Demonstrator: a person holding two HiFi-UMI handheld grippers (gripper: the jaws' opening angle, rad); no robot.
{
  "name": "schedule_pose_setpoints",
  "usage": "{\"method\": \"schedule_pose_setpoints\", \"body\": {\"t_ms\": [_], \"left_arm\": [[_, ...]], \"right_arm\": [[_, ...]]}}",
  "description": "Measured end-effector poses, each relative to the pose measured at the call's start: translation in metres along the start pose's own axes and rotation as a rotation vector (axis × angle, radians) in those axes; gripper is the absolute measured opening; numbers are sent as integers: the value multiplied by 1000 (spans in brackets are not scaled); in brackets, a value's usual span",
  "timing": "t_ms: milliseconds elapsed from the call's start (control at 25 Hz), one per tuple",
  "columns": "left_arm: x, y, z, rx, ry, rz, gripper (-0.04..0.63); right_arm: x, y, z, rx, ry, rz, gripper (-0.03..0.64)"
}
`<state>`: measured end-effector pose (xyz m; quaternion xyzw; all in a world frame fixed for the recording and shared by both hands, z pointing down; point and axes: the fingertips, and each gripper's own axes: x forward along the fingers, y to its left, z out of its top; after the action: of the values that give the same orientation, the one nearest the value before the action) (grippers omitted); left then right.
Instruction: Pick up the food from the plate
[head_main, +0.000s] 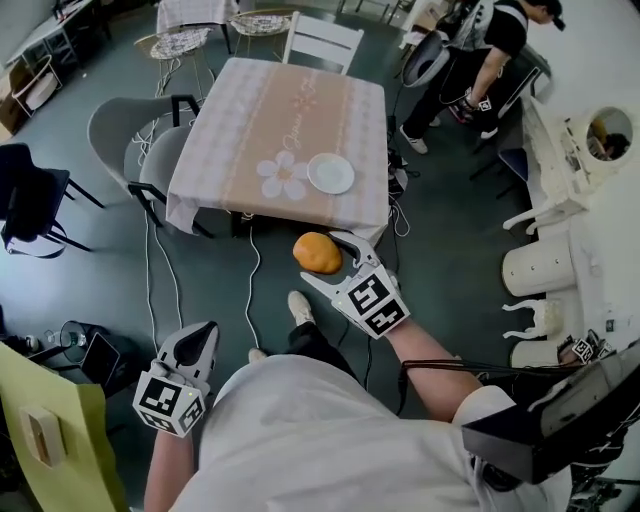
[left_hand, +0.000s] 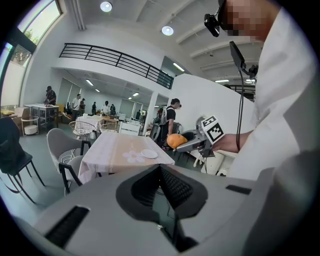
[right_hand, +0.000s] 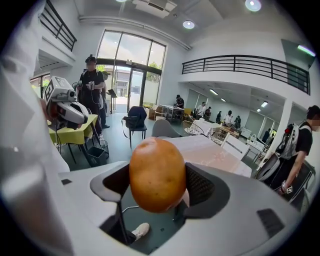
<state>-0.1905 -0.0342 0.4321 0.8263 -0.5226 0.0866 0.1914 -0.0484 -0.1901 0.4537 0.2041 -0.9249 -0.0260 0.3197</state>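
Closest to me, my left tool (head_main: 197, 338) hangs low at my side, its jaws pressed together. Farther forward, my right tool (head_main: 322, 260) is clenched on the food (head_main: 316, 252), an orange-brown oval lump pinched between both pads. It is held in the air over the floor, just short of the surface (head_main: 270, 110). On its striped cloth the white plate (head_main: 331, 173) lies beside a flower print, apart from the food. A white chair (head_main: 322, 42) stands at the far side.

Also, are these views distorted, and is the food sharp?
Both gripper views are fisheye, with black rounded corners. Right gripper view: the food is sharp in the right hand-held gripper. Head view: less bending, even light, food sharp too.
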Motion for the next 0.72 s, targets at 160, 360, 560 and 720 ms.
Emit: {"method": "schedule_pose_setpoints", "body": {"t_ms": [160, 360, 560, 720], "left_arm": [[-7, -3, -6, 6, -6, -16, 9], [-12, -6, -9, 8, -10, -42, 9], [-17, -8, -12, 10, -11, -61, 9], [-20, -8, -16, 11, -7, -70, 9]], "right_arm": [[-9, 23, 5, -17, -9, 10, 351], [-18, 47, 9, -17, -17, 15, 351], [-23, 63, 13, -21, -8, 22, 351], [-24, 70, 15, -23, -11, 20, 351]]}}
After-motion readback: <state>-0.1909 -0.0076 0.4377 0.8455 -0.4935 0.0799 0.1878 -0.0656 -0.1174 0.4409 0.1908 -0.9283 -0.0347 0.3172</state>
